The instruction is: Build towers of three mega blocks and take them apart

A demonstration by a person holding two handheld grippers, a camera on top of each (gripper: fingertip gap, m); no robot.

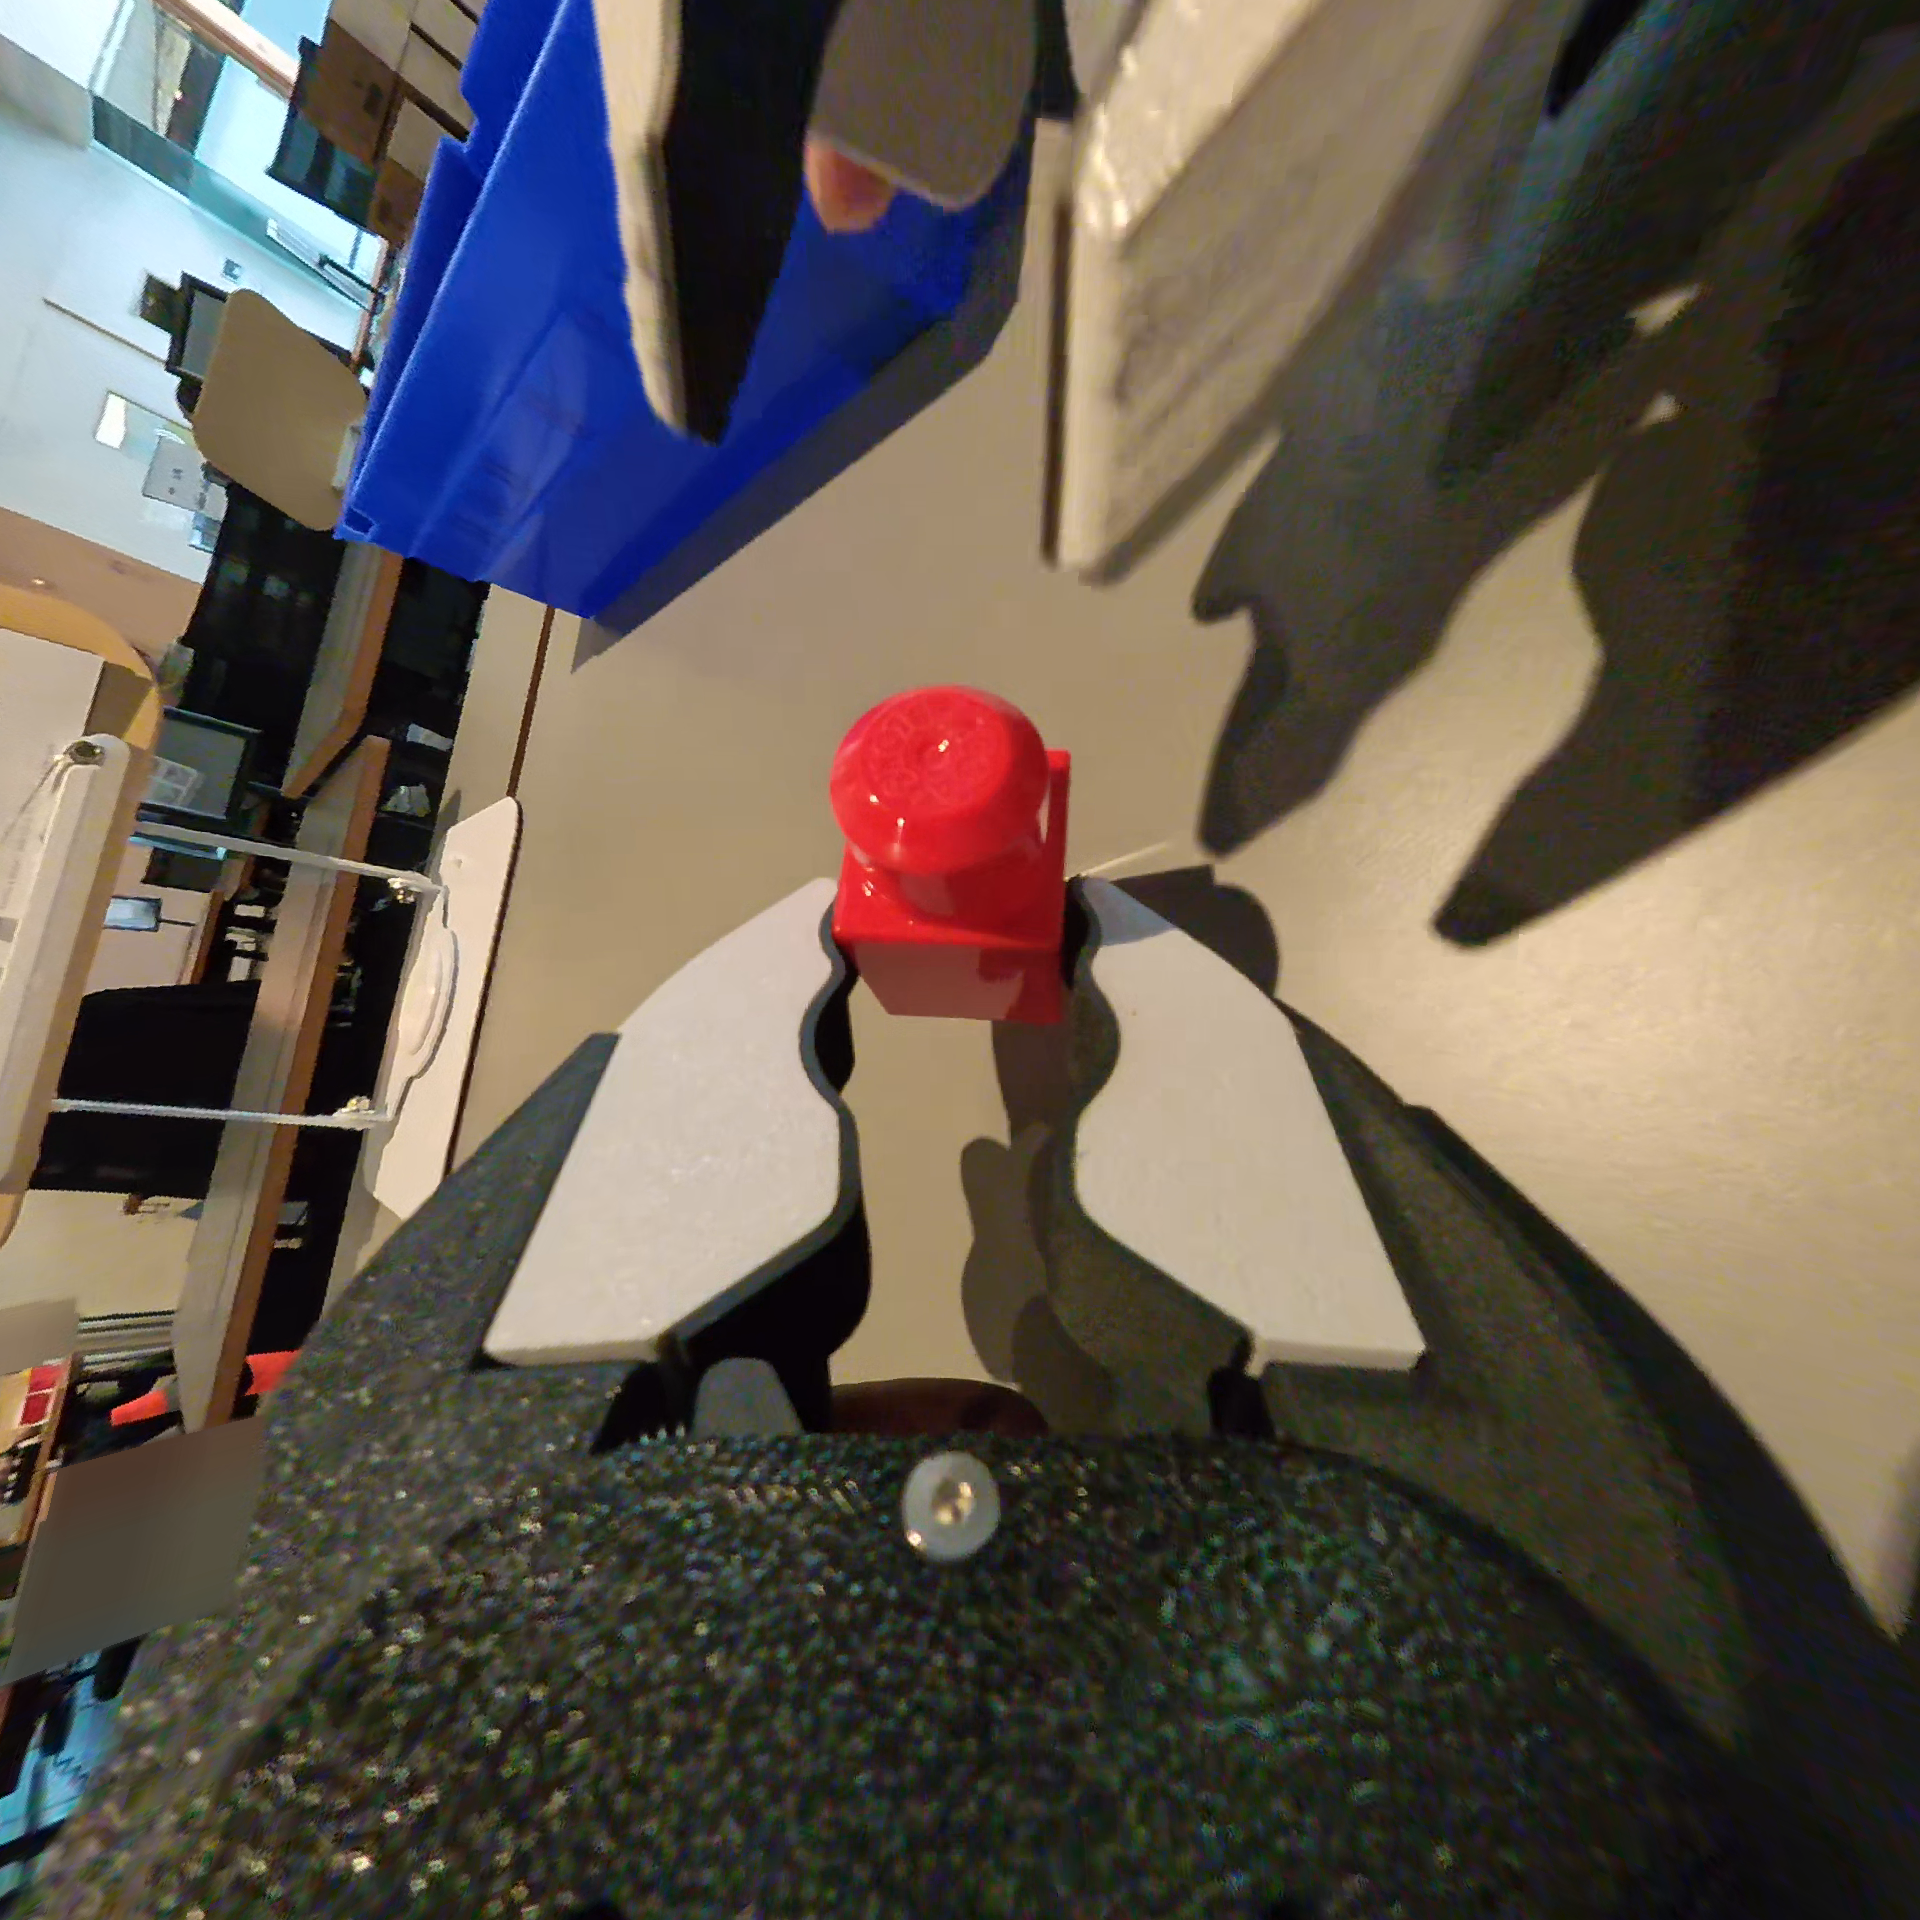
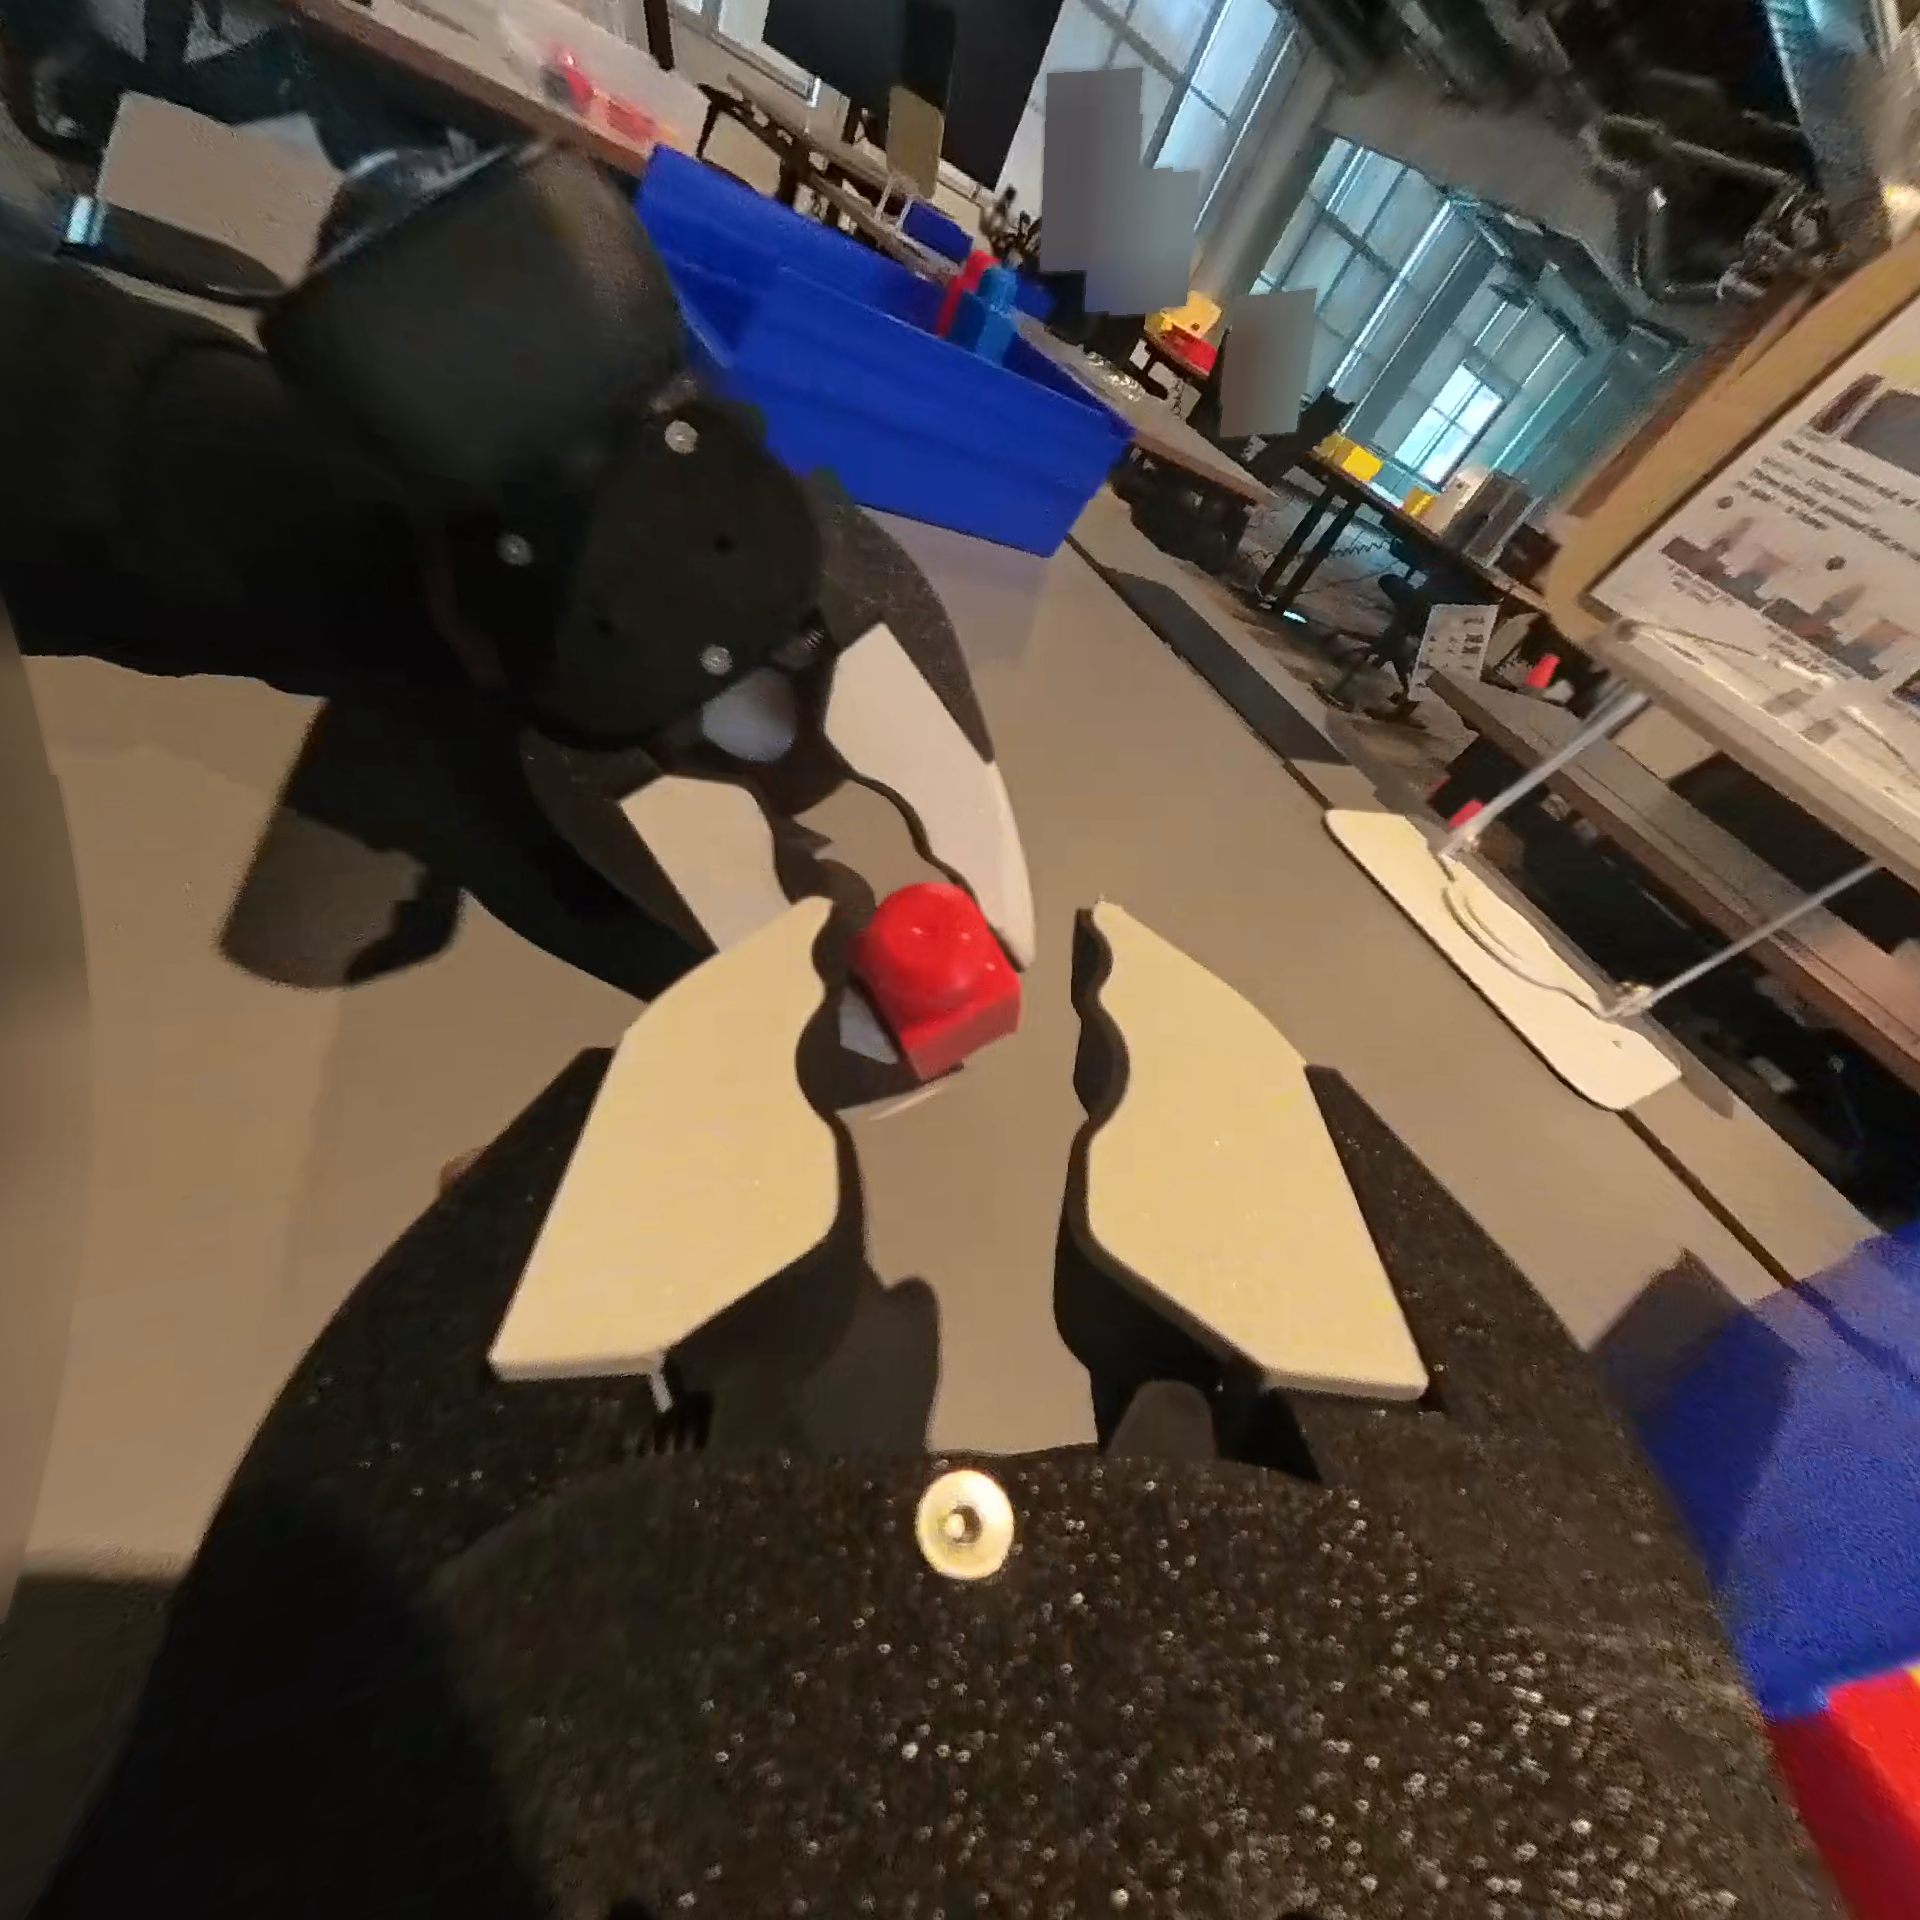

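A red single-stud mega block (image 1: 951,883) sits between the fingertips of my left gripper (image 1: 954,920), which is shut on its sides. The right wrist view shows the same block (image 2: 935,982) low over the grey table (image 2: 1143,727), with a finger (image 2: 977,821) of the left gripper beside it. My right gripper (image 2: 956,914) is open and empty, its tips just short of the block. Its fingers (image 1: 914,104) show at the top of the left wrist view. A blurred blue block (image 2: 1787,1455) on a red block (image 2: 1860,1787) is close at the lower right.
A blue bin (image 2: 914,416) stands on the table beyond the block and holds blue and red pieces; it also shows in the left wrist view (image 1: 520,416). A white stand base (image 2: 1507,956) with clear rods lies to the right. A poster board (image 2: 1766,540) stands at the far right. Tip to tip, the grippers are about 8 cm apart.
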